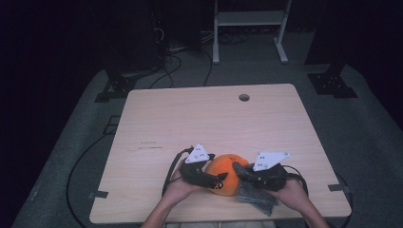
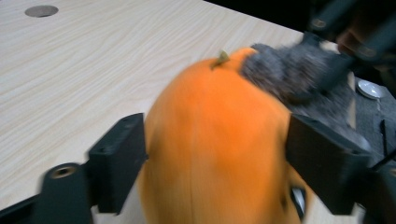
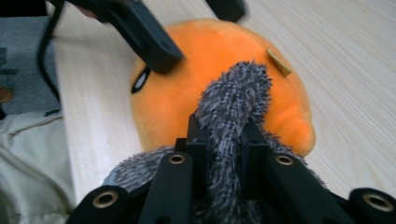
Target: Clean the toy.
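Nearby, grey cloth [image 1: 256, 195] against orange plush [image 1: 227, 175]

A round orange plush pumpkin [image 1: 227, 174], with a small olive stem on top and a dark marking low on its side, sits near the table's front edge. A fuzzy grey cloth [image 1: 255, 194] drapes against its right side, trailing toward that edge.

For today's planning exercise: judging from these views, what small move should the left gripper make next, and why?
Probably close the left gripper on the orange plush: its jaws straddle it without visibly pressing, while the right gripper pinches the grey cloth against its top, ready to wipe.
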Available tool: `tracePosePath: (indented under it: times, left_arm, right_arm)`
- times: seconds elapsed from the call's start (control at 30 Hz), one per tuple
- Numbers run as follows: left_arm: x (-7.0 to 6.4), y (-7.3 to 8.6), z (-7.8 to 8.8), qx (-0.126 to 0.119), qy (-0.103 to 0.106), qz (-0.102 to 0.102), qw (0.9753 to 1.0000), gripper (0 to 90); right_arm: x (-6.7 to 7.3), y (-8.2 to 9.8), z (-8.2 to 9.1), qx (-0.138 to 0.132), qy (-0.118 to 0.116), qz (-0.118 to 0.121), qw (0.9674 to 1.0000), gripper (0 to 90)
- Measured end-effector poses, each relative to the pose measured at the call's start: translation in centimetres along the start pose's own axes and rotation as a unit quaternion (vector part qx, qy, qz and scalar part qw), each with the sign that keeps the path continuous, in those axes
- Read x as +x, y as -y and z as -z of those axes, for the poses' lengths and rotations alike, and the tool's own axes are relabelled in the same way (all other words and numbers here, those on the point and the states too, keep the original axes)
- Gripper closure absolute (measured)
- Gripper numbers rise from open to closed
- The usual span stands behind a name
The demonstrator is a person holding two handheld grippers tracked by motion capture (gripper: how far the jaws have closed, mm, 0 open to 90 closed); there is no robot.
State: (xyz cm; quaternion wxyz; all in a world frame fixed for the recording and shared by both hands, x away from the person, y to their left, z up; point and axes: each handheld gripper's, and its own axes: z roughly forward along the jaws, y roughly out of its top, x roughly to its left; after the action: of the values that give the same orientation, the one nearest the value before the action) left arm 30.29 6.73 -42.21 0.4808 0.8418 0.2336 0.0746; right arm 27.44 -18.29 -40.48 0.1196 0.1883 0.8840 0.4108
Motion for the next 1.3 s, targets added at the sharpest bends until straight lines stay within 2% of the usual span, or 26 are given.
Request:
tracePosePath:
  times: [0.03, 0.1, 0.17, 0.2, 0.23, 0.27, 0.37, 0.53, 0.6, 0.63, 0.73, 0.8, 0.83, 0.93, 1.0, 1.03, 1.1, 1.17, 1.2, 1.23, 1.3]
  left_arm:
    - [-0.1, 0.1, -0.4, 0.009, -0.006, -0.003, 0.9999, 19.5]
    - [-0.3, 0.2, -0.5, 0.004, -0.021, -0.005, 0.9998, 27.8]
    - [-0.5, 0.1, -0.4, -0.016, -0.055, -0.020, 0.9982, 39.4]
    - [-0.6, 0.0, -0.4, -0.034, -0.063, -0.023, 0.9972, 41.9]
    - [-0.8, -0.1, -0.4, -0.049, -0.075, -0.037, 0.9953, 43.1]
    - [-0.9, -0.2, -0.5, -0.049, -0.084, -0.049, 0.9940, 43.1]
    - [-0.6, 0.2, -0.5, -0.038, -0.080, -0.054, 0.9946, 41.9]
    - [0.1, 1.5, 0.5, -0.036, -0.057, -0.041, 0.9968, 42.3]
    - [0.4, 1.8, 0.7, -0.039, -0.050, -0.032, 0.9975, 42.2]
    - [0.5, 1.9, 0.7, -0.043, -0.048, -0.029, 0.9975, 42.0]
    - [0.4, 2.0, 0.6, -0.049, -0.047, -0.030, 0.9973, 40.8]
    - [0.4, 2.2, 0.7, -0.050, -0.048, -0.029, 0.9972, 40.2]
    - [0.5, 2.2, 0.8, -0.051, -0.046, -0.026, 0.9973, 39.9]
    - [0.7, 2.4, 0.9, -0.051, -0.040, -0.015, 0.9978, 38.7]
    - [0.6, 2.3, 0.8, -0.049, -0.040, -0.016, 0.9979, 38.6]
    - [0.5, 2.2, 0.8, -0.045, -0.043, -0.019, 0.9979, 38.5]
    - [0.2, 2.0, 0.7, -0.040, -0.042, -0.030, 0.9979, 38.4]
    - [-0.2, 1.8, 0.6, -0.037, -0.041, -0.045, 0.9975, 38.7]
    - [-0.3, 1.8, 0.6, -0.034, -0.044, -0.047, 0.9973, 38.7]
    - [-0.3, 1.8, 0.6, -0.034, -0.045, -0.046, 0.9974, 38.7]
    - [-0.2, 1.9, 0.6, -0.034, -0.041, -0.042, 0.9977, 38.8]
  right_arm:
    - [0.2, -0.2, 0.0, 0.000, 0.001, 0.005, 1.0000, 77.5]
    - [0.3, -0.4, -0.1, 0.004, 0.015, 0.010, 0.9998, 77.6]
    - [-0.1, -0.6, -0.2, -0.005, 0.029, 0.002, 0.9996, 77.9]
    - [-0.3, -0.9, -0.2, -0.011, 0.039, -0.002, 0.9992, 78.1]
    - [-0.5, -1.1, -0.2, -0.018, 0.046, -0.004, 0.9988, 78.1]
    - [-0.8, -1.3, -0.3, -0.023, 0.050, -0.008, 0.9984, 78.1]
    - [-1.2, -1.0, -0.8, -0.023, 0.046, -0.020, 0.9985, 78.1]
    - [-1.6, 0.6, -0.6, 0.009, 0.025, -0.021, 0.9994, 78.3]
    - [-1.9, 1.6, -0.2, 0.017, 0.025, -0.035, 0.9989, 78.2]
    - [-1.9, 1.7, 0.1, 0.011, 0.027, -0.039, 0.9988, 78.2]
    - [-1.9, 0.4, 1.2, -0.040, 0.031, -0.041, 0.9979, 78.2]
    - [-2.0, 0.0, 1.0, -0.049, 0.029, -0.044, 0.9975, 78.1]
    - [-2.0, 0.1, 0.5, -0.038, 0.026, -0.044, 0.9979, 78.1]
    - [-2.1, 1.4, -0.9, 0.013, 0.019, -0.039, 0.9990, 77.9]
    - [-2.3, 2.1, -0.8, 0.027, 0.014, -0.037, 0.9989, 77.8]
    - [-2.6, 2.3, -0.5, 0.021, 0.010, -0.043, 0.9988, 77.8]
    - [-2.8, 1.9, 0.2, -0.012, 0.008, -0.056, 0.9983, 77.8]
    - [-3.1, 1.0, 0.9, -0.058, 0.002, -0.070, 0.9959, 77.8]
    - [-3.2, 0.6, 0.9, -0.071, -0.003, -0.076, 0.9946, 77.6]
    - [-3.2, 0.4, 0.7, -0.068, 0.001, -0.075, 0.9948, 77.4]
    - [-3.3, 0.7, -0.1, -0.045, 0.005, -0.072, 0.9964, 77.3]
